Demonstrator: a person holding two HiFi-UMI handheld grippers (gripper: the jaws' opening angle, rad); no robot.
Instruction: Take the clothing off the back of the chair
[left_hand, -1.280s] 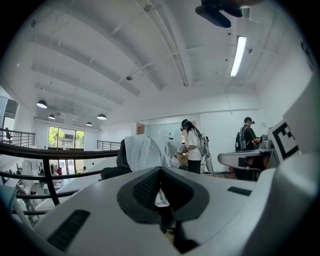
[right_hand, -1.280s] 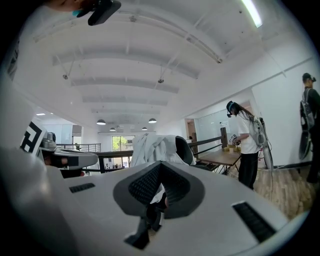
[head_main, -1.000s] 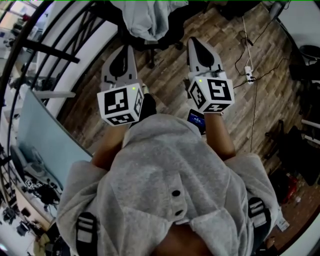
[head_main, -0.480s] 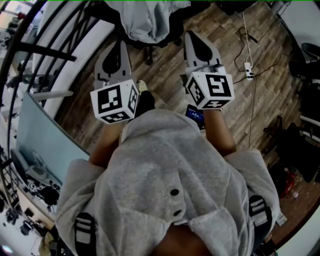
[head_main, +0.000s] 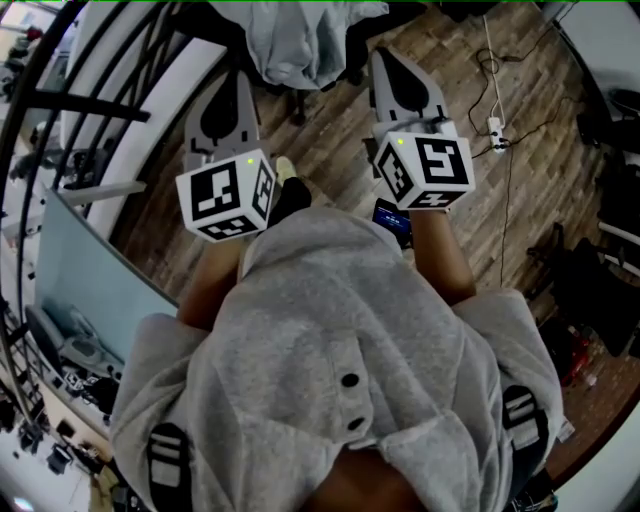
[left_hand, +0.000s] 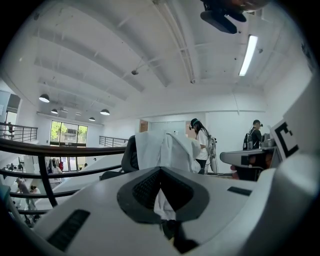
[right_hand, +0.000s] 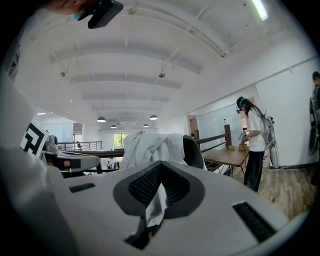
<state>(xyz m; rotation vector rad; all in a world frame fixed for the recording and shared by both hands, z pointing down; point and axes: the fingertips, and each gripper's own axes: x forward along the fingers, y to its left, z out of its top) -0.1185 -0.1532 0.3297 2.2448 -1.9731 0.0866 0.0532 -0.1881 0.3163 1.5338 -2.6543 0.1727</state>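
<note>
Nearest to us we see the person's grey hooded sweatshirt (head_main: 330, 340), and out from under it two bare forearms reach forward side by side, the left forearm (head_main: 215, 275) and the right forearm (head_main: 440, 255) roughly parallel. Each hand grips its tool behind a black-and-white marker cube (head_main: 228, 195), and both tools point almost level, straight ahead over the brown wooden plank floor (head_main: 340, 140).

The left gripper (left_hand: 161, 169) has its jaws closed tip to tip, with nothing held. We read the right gripper (right_hand: 161, 162) the same way: tips together, nothing held. Neither touches anything.

Just ahead of the tips stands the black office chair (right_hand: 192, 150). The pale grey clothing (right_hand: 150, 145) is draped over its back, hanging down in folds, apart from both grippers. Through the gap under each pair of closed jaws we see a strip of that fabric.

Farther off, a person in a white top (right_hand: 256, 135) stands by a wooden table (right_hand: 230, 156).
</note>
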